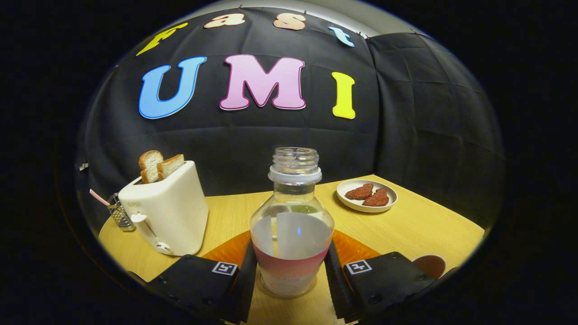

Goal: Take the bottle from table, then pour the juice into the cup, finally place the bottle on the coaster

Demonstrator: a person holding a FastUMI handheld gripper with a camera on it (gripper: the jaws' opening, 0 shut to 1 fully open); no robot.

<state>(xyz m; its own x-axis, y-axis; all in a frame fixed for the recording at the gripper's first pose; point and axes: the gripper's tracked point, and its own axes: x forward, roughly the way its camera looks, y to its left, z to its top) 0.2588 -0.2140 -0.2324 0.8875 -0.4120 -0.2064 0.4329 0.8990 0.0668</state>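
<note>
Bottle (291, 225): upright between the two fingers of the gripper (291, 275), cap off, clear liquid up to about the shoulder, pink band round the lower body. Stands on the wooden table (406, 230), with an orange coaster (356, 248) showing behind it on both sides; whether the base sits on the coaster or just in front of it cannot be told.

Fingers close on either flank of the bottle, seemingly touching the lower body. Looks like a grasp, though firm pressure cannot be confirmed.

Step in hand, by judgement: either taking the bottle at the start or setting it down by the coaster at the end. Brown cup (430, 265) just beyond the right finger, near the table edge. If the pour is still to come: lift straight, swing right, tilt slowly over the cup, mind the open neck.

Gripper held level and low, pointing straight ahead.

Beyond: white toaster (167, 212) holding bread slices, plate (366, 195) with reddish pieces.
</note>
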